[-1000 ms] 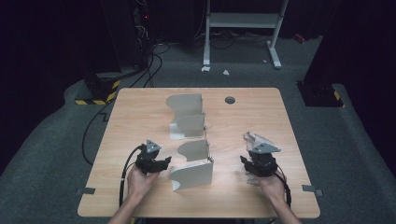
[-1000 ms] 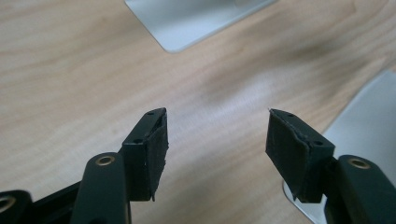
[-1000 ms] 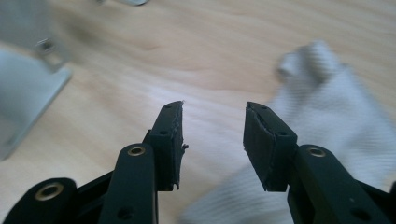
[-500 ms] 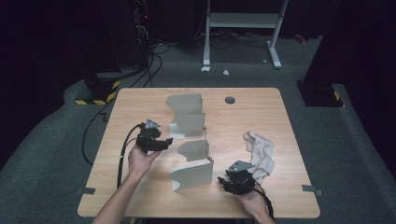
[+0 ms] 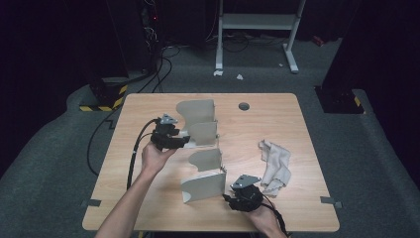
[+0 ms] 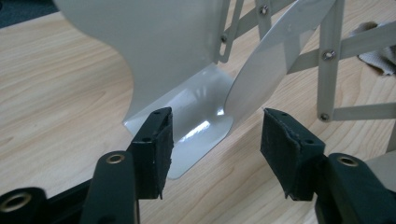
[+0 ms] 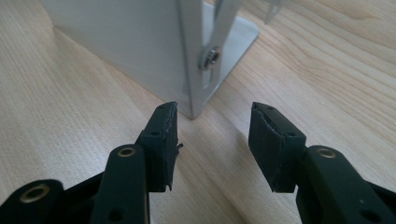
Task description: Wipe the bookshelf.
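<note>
The tabletop carries an expanding grey metal rack of upright curved dividers joined by scissor-link strips, running from the far middle of the surface toward the near edge. A crumpled beige cloth lies to its right, apart from it.

Left claw: seen from above, it sits at the left flank of the rack's far section, tips pointing toward the second divider and just beside it. In the left gripper view the claw stands open, its jaws having just been closing, with nothing pinched. The bent foot of a divider rests on the wood directly ahead of the gap; the upright panel rises behind the left pad, and the scissor links cross behind the right pad. No pad touches metal.

Right claw: seen from above, it is at the near end of the rack, just beside the right edge of the nearest divider. In the right gripper view the claw is open, its jaws having just been opening, and nothing is between them. The vertical corner edge of that divider, with a rivet, stands just beyond the left pad, close but not in contact.
</note>
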A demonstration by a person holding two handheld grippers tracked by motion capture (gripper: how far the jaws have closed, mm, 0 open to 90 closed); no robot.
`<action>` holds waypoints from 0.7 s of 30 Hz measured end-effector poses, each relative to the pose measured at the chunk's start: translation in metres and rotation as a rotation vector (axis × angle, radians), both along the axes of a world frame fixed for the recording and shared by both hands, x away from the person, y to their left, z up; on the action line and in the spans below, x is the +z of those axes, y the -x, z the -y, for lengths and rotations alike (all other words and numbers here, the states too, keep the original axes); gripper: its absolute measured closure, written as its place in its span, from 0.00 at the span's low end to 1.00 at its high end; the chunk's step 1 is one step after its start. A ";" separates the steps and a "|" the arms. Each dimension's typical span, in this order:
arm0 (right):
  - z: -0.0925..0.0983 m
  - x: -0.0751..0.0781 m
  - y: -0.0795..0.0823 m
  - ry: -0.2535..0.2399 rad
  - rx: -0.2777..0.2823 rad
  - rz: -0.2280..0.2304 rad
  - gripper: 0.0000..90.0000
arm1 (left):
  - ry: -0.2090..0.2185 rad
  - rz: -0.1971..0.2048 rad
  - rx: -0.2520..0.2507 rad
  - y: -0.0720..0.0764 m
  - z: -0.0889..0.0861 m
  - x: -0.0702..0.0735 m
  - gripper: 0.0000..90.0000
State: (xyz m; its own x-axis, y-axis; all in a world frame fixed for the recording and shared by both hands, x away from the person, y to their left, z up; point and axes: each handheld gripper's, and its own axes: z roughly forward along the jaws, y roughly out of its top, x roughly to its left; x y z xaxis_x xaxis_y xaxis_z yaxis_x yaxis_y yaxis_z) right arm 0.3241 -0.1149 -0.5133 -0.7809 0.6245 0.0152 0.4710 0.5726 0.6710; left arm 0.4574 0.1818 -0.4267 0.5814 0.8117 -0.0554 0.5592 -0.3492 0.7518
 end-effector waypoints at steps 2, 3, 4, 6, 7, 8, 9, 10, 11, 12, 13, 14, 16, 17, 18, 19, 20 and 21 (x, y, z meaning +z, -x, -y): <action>-0.001 0.000 0.000 -0.008 0.003 0.000 0.58 | 0.004 0.008 -0.022 -0.001 0.004 0.002 0.53; -0.002 0.001 0.000 -0.013 0.005 0.001 0.58 | -0.006 0.008 -0.035 -0.002 0.006 0.002 0.55; -0.003 0.001 0.000 -0.015 0.003 0.000 0.58 | -0.013 0.002 -0.039 -0.004 0.008 0.002 0.56; -0.003 0.001 -0.001 -0.019 -0.003 0.004 0.58 | -0.024 -0.001 -0.046 -0.006 0.011 0.002 0.61; -0.003 0.001 -0.001 -0.019 -0.003 0.004 0.58 | -0.020 -0.005 -0.049 -0.007 0.012 0.002 0.61; -0.003 0.002 -0.001 -0.021 -0.005 0.006 0.58 | -0.020 -0.006 -0.051 -0.008 0.013 0.002 0.63; -0.003 0.002 -0.001 -0.023 -0.007 0.004 0.58 | -0.016 -0.008 -0.054 -0.009 0.013 0.002 0.65; -0.003 0.002 -0.002 -0.024 -0.005 0.004 0.58 | -0.021 -0.009 -0.057 -0.010 0.014 0.003 0.66; -0.003 0.002 -0.002 -0.023 -0.004 0.005 0.58 | -0.029 -0.011 -0.061 -0.011 0.015 0.003 0.67; -0.003 0.002 -0.002 -0.023 -0.004 0.004 0.58 | -0.031 -0.009 -0.062 -0.011 0.017 0.002 0.69; -0.003 0.003 -0.002 -0.020 -0.006 0.004 0.58 | -0.033 -0.008 -0.065 -0.012 0.017 0.002 0.70; -0.003 0.003 -0.002 -0.024 -0.007 0.004 0.58 | -0.030 -0.009 -0.065 -0.012 0.018 0.001 0.72; -0.003 0.003 -0.001 -0.027 -0.009 0.005 0.58 | -0.035 -0.016 -0.068 -0.013 0.018 0.000 0.75; -0.003 0.003 -0.001 -0.027 -0.009 0.005 0.58 | -0.037 -0.015 -0.068 -0.014 0.019 -0.001 0.75; -0.003 0.003 -0.001 -0.028 -0.009 0.004 0.58 | -0.042 -0.015 -0.072 -0.014 0.019 -0.001 0.76; -0.003 0.003 -0.002 -0.028 -0.009 0.004 0.58 | -0.042 -0.015 -0.073 -0.013 0.019 -0.001 0.78; -0.003 0.003 -0.002 -0.028 -0.010 0.004 0.57 | -0.044 -0.011 -0.077 -0.013 0.020 -0.001 0.80; -0.003 0.002 -0.002 -0.024 -0.013 0.001 0.57 | -0.046 -0.008 -0.080 -0.013 0.020 -0.001 0.81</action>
